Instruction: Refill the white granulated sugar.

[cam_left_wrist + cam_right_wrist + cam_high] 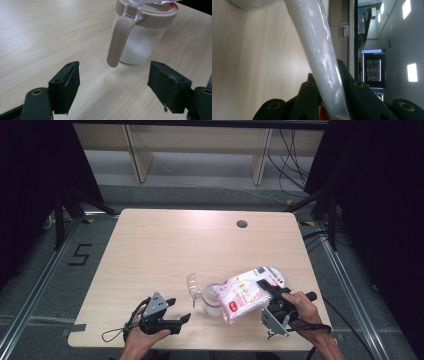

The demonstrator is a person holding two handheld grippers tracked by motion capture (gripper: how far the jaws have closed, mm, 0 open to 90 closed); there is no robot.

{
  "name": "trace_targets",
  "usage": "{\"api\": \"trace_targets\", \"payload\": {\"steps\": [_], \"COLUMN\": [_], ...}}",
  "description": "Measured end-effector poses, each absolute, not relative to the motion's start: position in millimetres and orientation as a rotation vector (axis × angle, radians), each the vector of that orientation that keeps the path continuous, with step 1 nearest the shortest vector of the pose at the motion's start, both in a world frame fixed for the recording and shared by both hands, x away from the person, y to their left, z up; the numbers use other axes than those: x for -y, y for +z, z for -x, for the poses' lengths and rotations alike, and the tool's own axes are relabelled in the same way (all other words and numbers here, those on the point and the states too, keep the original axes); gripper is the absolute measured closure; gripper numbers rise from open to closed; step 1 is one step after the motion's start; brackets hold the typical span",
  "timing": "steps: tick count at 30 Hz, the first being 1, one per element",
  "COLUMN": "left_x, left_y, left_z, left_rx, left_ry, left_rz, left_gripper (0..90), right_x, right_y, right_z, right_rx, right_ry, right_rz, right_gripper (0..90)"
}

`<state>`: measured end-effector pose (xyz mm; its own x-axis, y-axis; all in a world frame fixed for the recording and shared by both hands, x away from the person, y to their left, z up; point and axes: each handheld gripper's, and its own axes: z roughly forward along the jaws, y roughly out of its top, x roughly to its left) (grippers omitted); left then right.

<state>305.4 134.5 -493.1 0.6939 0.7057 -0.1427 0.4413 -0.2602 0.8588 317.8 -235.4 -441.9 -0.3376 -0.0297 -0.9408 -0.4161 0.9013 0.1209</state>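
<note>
Bag [246, 293] clenched in right gripper [272, 292] over jar [214, 295] near table's [150, 250] front edge; tilt slowly; left gripper [181, 312] released

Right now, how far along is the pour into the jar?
Done: lid flipped open, and jar already holds white grains. In hand: right gripper has jaws clamped on the bag, tilted over the jar. Left gripper waits open beside it. Left: finishing the pour, closing the lid.

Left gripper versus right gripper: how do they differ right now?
The left gripper has its jaws wide open with nothing between them; the right gripper is shut on the white plastic bag. The left rests low on the table; the right tilts the bag over the clear jar. Both are hand-held.
</note>
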Motion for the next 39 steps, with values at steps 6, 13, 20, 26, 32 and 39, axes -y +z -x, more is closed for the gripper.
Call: {"api": "trace_targets", "payload": {"steps": [6,13,20,26,32,39], "left_x": [-134,-135,-135,-135,-134,-135], "left_y": [-493,-493,-493,-493,-493,-493], "left_z": [-305,-305,-305,-306,-305,-306], "left_rx": [-0.893,-0.893,-0.891,-0.876,-0.9,-0.899], "left_ry": [0.331,0.332,0.332,0.339,0.328,0.334], "left_rz": [-1.903,-1.903,-1.905,-1.915,-1.895,-1.903], "left_gripper": [25.2,25.3,25.5,25.5,25.5,25.5], "right_x": [235,236,237,239,246,251], "right_y": [-441,-441,-443,-435,-431,-432], "right_z": [-321,-319,-320,-319,-319,-321], "right_rx": [-1.877,-1.871,-1.897,-1.888,-1.926,-1.92], "right_ry": [0.412,0.407,0.463,0.522,0.689,0.779], "right_rz": [0.387,0.377,0.333,0.334,0.215,0.157], "right_gripper": [83.6,84.1,84.4,84.5,84.6,84.8]}}
